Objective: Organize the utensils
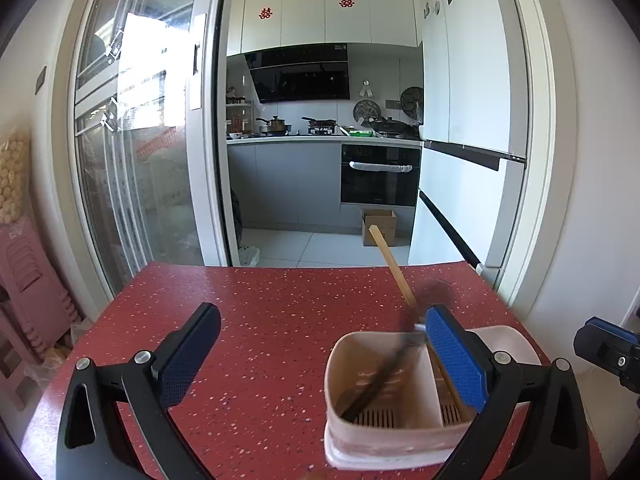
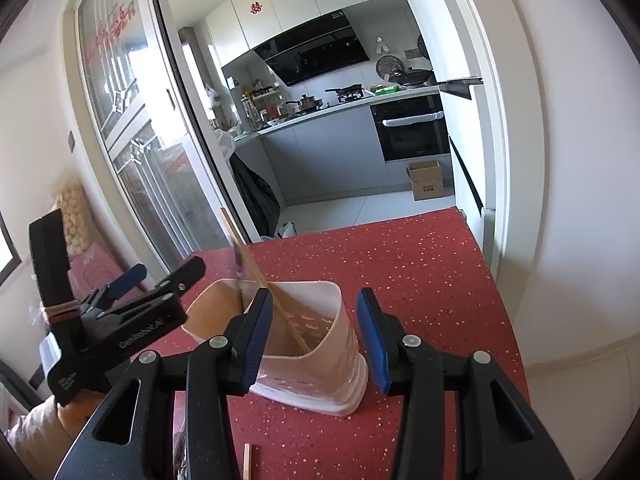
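Left gripper [image 1: 320, 354] jaws standing wide apart, gripping nothing. Right gripper [image 2: 316, 338] partly apart, straddling pink utensil holder [image 2: 320, 344] on red bench [image 2: 400, 256] — not pressing. Wooden chopstick [image 2: 276, 300] leaning inside holder — dark utensil [image 1: 380, 376] blurring in other compartment.

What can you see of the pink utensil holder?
The utensil holder is a pale pink plastic tub with rounded corners, a divider making two compartments, slotted floor and a whitish base tray. It stands upright on the red speckled table. A wooden chopstick leans in one compartment; a dark, blurred utensil is in the other. Neither gripper grips it.
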A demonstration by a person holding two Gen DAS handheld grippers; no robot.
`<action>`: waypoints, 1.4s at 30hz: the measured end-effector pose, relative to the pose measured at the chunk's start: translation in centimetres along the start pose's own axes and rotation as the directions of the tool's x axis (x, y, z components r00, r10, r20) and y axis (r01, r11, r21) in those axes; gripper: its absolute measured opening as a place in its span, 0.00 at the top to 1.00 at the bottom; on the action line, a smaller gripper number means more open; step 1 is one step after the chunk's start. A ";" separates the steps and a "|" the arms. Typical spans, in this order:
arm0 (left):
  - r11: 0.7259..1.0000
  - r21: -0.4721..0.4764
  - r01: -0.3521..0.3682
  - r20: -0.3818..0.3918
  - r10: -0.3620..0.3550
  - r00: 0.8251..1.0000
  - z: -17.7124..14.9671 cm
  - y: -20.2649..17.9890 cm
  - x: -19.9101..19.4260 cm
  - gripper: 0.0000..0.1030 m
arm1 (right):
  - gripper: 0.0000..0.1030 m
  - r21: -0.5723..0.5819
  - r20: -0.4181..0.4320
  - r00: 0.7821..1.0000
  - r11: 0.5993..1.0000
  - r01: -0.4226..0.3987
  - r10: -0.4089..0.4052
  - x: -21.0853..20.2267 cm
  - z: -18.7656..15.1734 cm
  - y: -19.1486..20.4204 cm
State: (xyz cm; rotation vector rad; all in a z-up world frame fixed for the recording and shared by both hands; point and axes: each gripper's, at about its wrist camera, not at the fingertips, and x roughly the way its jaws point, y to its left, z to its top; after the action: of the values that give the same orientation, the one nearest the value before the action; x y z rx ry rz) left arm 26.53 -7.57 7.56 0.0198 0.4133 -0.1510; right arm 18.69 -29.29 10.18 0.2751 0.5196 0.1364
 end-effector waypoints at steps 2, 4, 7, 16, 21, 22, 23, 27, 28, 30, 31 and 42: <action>1.000 -0.003 -0.004 -0.024 0.004 1.000 -0.3 0.6 -0.6 0.00 | 0.47 -0.001 -0.013 1.000 1.000 0.002 -0.002 -0.3 -0.1 0.1; 1.000 -0.005 -0.009 -0.061 0.008 0.998 -1.0 1.1 -1.5 0.00 | 0.44 -0.007 -0.023 1.000 1.000 0.004 -0.004 -0.8 -0.6 0.3; 1.000 -0.006 -0.030 -0.135 0.029 0.990 -2.5 2.4 -2.8 0.00 | 0.40 -0.011 -0.054 0.999 1.000 0.000 -0.001 -1.4 -1.4 0.8; 0.994 -0.058 -0.089 -0.368 0.062 0.928 -10.8 6.2 -6.9 0.00 | 0.38 -0.002 -0.264 0.965 1.000 -0.006 0.005 -1.6 -6.5 1.7; 0.991 -0.082 -0.103 -0.442 0.057 0.895 -15.0 6.8 -8.6 0.00 | 0.38 -0.023 -0.404 0.915 1.000 -0.012 0.002 -1.0 -10.3 2.5; 0.991 -0.080 -0.107 -0.451 0.060 0.891 -15.6 6.8 -8.8 0.00 | 0.38 -0.032 -0.425 0.905 0.999 -0.010 -0.005 -0.9 -10.9 2.6; 0.991 -0.079 -0.110 -0.460 0.062 0.886 -16.1 6.8 -9.0 0.00 | 0.38 -0.046 -0.447 0.894 0.999 -0.003 -0.018 -0.7 -11.5 2.7; 0.992 -0.056 -0.113 -0.490 0.071 0.869 -18.4 6.8 -9.8 0.00 | 0.38 -0.084 -0.520 0.853 0.996 0.005 -0.048 -0.2 -13.7 3.1; 0.992 -0.051 -0.115 -0.498 0.075 0.864 -18.7 6.9 -9.7 0.00 | 0.38 -0.091 -0.529 0.847 0.996 0.008 -0.055 -0.1 -14.2 3.2; 0.992 -0.046 -0.120 -0.509 0.080 0.857 -19.3 7.1 -9.9 0.00 | 0.38 -0.111 -0.548 0.834 0.994 0.013 -0.072 0.0 -14.8 3.2; 0.992 -0.050 -0.119 -0.512 0.077 0.855 -19.4 7.1 -10.0 0.00 | 0.38 -0.118 -0.555 0.828 0.993 0.014 -0.078 0.0 -15.0 3.5; 0.991 -0.024 -0.129 -0.541 0.096 0.836 -20.1 7.5 -9.5 0.00 | 0.38 -0.208 -0.590 0.794 0.978 0.028 -0.148 0.3 -16.8 4.9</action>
State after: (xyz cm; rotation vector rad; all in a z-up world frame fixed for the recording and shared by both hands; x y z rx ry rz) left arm 11.07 2.18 -7.10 0.0278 0.9825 -0.0117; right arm 10.14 -20.81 -2.49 0.0090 1.1536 0.1816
